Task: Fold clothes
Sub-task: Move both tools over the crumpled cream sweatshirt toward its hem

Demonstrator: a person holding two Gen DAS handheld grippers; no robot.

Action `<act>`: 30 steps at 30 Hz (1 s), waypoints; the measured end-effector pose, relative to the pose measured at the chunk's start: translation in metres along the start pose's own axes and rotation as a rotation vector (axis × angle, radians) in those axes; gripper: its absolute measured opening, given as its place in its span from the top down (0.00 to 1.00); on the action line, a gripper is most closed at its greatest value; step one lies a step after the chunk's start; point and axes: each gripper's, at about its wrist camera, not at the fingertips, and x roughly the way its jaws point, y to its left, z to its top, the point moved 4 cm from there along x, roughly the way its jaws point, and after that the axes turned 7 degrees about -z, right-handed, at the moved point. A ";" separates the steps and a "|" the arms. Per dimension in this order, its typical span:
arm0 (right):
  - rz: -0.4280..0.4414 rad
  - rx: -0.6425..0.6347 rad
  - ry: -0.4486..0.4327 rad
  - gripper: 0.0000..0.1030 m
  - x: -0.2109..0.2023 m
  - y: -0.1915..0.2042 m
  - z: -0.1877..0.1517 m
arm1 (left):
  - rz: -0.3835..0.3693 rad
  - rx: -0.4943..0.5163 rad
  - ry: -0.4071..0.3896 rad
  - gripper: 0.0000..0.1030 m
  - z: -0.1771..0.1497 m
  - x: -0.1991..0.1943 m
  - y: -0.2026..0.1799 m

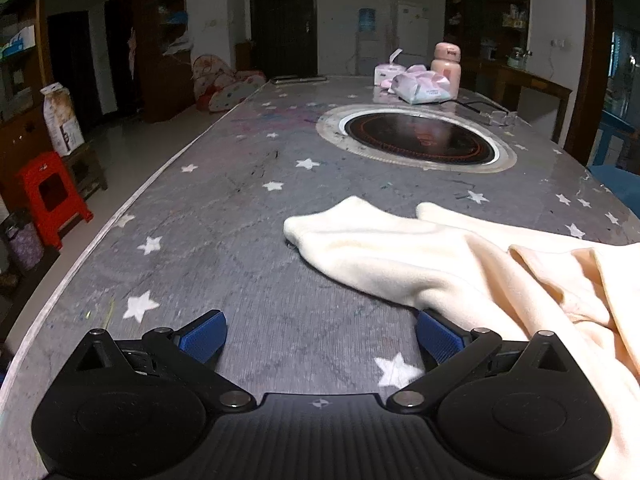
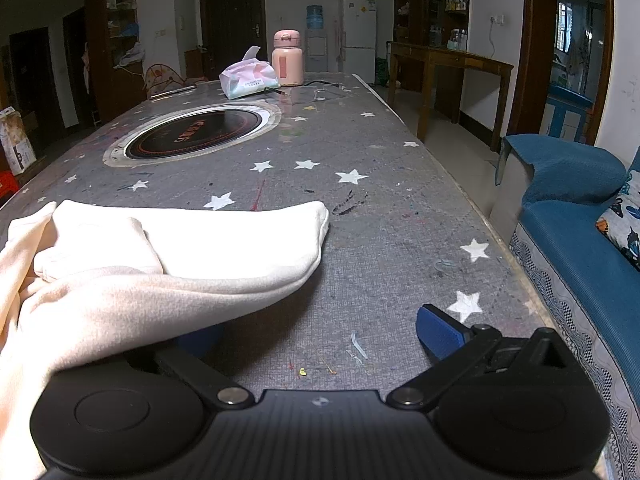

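Note:
A cream garment [image 1: 420,256] lies crumpled on the grey star-patterned table [image 1: 224,224], its sleeve ends pointing toward the far side. My left gripper [image 1: 320,338] is open just left of the cloth, and its right blue pad [image 1: 438,338] touches the garment's near edge. Seen from the right wrist, the same garment [image 2: 180,248] spreads over the left half of the view and drapes over my right gripper's left finger, hiding most of it. My right gripper [image 2: 320,336] is open, with only bare table between the pads.
A round black cooktop [image 1: 420,138] is set into the table's middle. A tissue pack [image 2: 248,78] and a pink bottle [image 2: 287,58] stand at the far end. A blue sofa [image 2: 580,216] runs along the table's right edge; a red stool [image 1: 50,194] stands on the left floor.

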 end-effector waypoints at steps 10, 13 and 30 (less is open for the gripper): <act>-0.001 0.009 0.018 0.00 -0.020 -0.006 -0.012 | -0.019 -0.016 0.064 0.00 -0.014 -0.022 0.003; -0.002 0.005 0.025 0.00 -0.030 -0.012 -0.020 | -0.015 -0.027 0.093 0.00 -0.017 -0.030 -0.002; 0.044 -0.044 0.014 0.00 -0.090 -0.011 -0.043 | 0.004 -0.035 0.140 0.00 -0.034 -0.067 -0.008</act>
